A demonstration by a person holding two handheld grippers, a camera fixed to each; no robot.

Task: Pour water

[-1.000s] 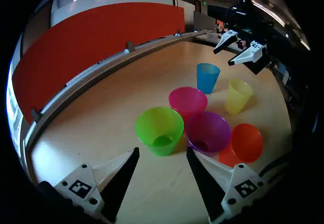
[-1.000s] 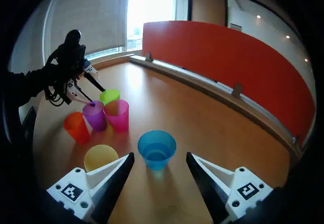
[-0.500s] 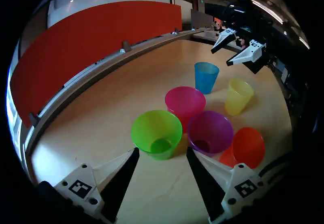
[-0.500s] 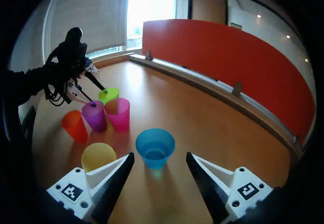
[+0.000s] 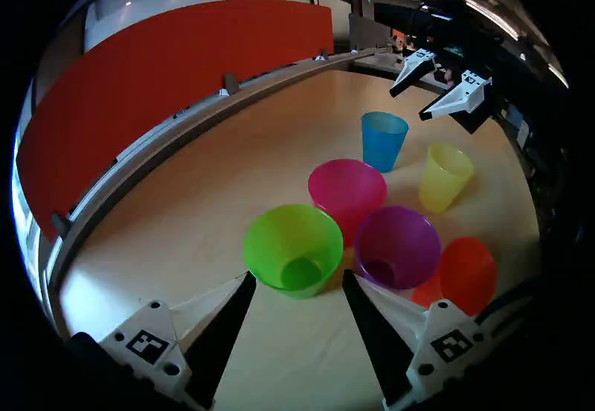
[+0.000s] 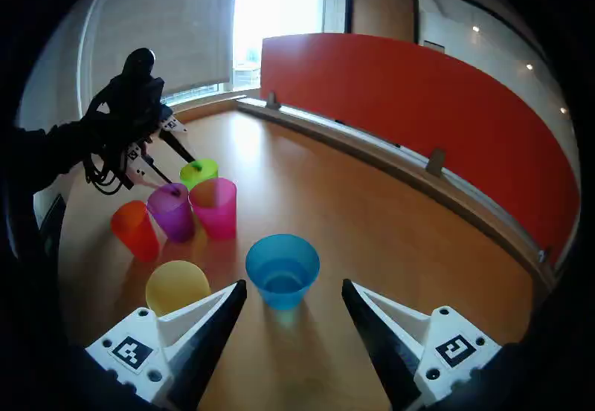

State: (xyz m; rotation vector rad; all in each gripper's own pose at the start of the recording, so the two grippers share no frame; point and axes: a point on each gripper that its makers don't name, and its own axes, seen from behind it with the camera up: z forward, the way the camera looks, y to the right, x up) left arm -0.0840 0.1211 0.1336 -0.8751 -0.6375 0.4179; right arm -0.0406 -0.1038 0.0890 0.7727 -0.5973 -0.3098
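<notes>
My left jaws (image 5: 297,290) stand wide open and hold nothing. The green cup (image 5: 293,247) stands upright on the desk (image 5: 186,210) just ahead of them, its near side in line with the gap between the two fingers, and neither finger presses on it. Just behind it are the pink cup (image 5: 346,188) and, to its right, the purple cup (image 5: 396,246), the three packed close together. The orange cup (image 5: 467,273) is just right of the purple one. Farther off stand the blue cup (image 5: 384,140) and the yellow cup (image 5: 445,177), a little apart from the cluster and from each other.

My right jaws (image 6: 292,290) are also spread wide and empty. In the right gripper view the blue cup sits upright on the desk between the two fingertips and just ahead of them, touched by neither. Something pale lies inside it; I cannot tell whether that is water. The yellow cup stands near the left finger. A long red partition (image 6: 446,106) runs along the desk's far edge.
</notes>
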